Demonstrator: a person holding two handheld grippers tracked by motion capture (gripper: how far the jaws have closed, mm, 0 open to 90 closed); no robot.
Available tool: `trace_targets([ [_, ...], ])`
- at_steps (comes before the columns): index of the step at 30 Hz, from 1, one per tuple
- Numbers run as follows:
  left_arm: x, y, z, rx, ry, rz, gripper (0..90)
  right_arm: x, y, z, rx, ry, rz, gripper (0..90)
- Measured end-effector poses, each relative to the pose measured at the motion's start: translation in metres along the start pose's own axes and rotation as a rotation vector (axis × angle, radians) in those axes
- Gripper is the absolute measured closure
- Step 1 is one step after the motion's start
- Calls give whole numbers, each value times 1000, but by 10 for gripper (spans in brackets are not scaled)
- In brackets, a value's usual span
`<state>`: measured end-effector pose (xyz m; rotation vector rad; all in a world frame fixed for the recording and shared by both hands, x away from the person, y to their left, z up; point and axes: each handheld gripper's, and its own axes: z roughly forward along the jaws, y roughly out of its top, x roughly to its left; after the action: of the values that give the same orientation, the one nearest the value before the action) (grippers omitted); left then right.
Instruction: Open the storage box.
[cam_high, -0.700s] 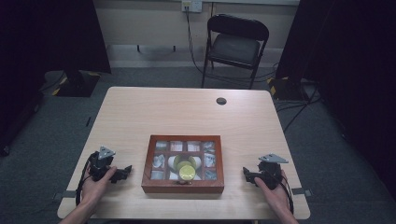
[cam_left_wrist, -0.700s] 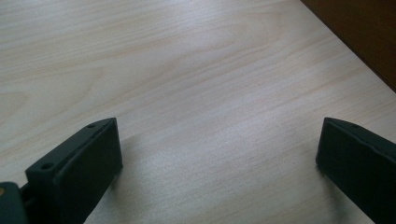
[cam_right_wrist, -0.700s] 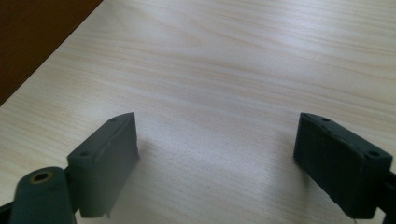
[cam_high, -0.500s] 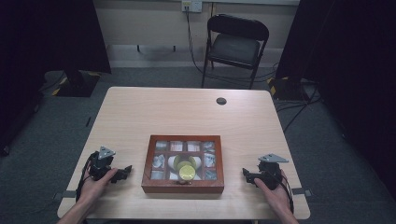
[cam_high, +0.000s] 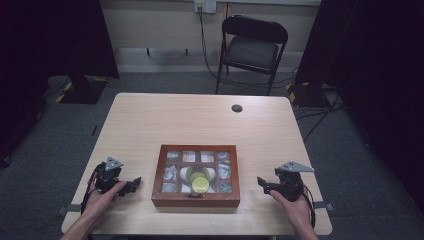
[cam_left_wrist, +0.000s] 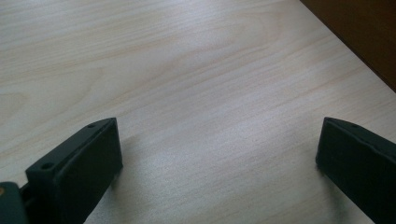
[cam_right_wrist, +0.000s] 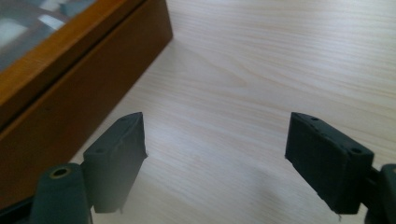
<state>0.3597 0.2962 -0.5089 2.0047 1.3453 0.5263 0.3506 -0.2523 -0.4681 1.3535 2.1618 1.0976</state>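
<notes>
Closest to the person, 2 hands rest on the pale wooden table (cam_high: 210, 120), each holding a black claw tool. The left gripper (cam_high: 134, 184) sits at about 8 o'clock on the tabletop. Its 2 black jaws are spread wide apart, with bare wood between them. In the left gripper view the left gripper (cam_left_wrist: 219, 154) hangs low over the table, and a dark brown edge of the box (cam_left_wrist: 359, 32) shows at 2 o'clock.

The right gripper (cam_high: 263, 184) sits at about 4 o'clock on the tabletop. Its jaws are spread wide too, and they pinch nothing. In the right gripper view the right gripper (cam_right_wrist: 215, 144) points past the corner of the box (cam_right_wrist: 70, 84), which lies at 10 o'clock, near the left jaw but not touching it.

Between the 2 grippers lies the brown wooden box with a glass lid and small squares inside (cam_high: 195, 199). It sits at about 6 o'clock on the table, just in from the near edge. Both grippers are beside it, 1 on each side, with a gap of table between. A round yellow thing (cam_high: 200, 184) shows at the front middle of the box.

Farther off, a small round black thing (cam_high: 237, 108) lies at 1 o'clock on the table. Behind the table a black folding chair (cam_high: 252, 47) stands at 12 o'clock.
</notes>
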Motion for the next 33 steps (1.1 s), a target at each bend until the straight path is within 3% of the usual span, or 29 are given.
trace_targets([
  [4, 2, 1, 1, 2, -14, 18, 0, 2, 2, -1, -11, 37, -4, 249],
  [14, 2, 1, 1, 2, -14, 18, 0, 12, 13, -10, -83, 109, -10, 345],
  [19, 2, 1, 1, 2, -12, 17, 0, 19, 20, -14, -117, 126, -38, 399],
  [24, 2, 1, 1, 1, -11, 18, 0, 27, 24, -13, -85, 164, -41, 419],
  [26, 2, 1, 1, 1, -11, 18, 0, 29, 27, -14, -65, 163, -65, 430],
  [33, 1, 1, 1, 2, -12, 16, 0, 41, 36, -15, -60, 203, -89, 479],
])
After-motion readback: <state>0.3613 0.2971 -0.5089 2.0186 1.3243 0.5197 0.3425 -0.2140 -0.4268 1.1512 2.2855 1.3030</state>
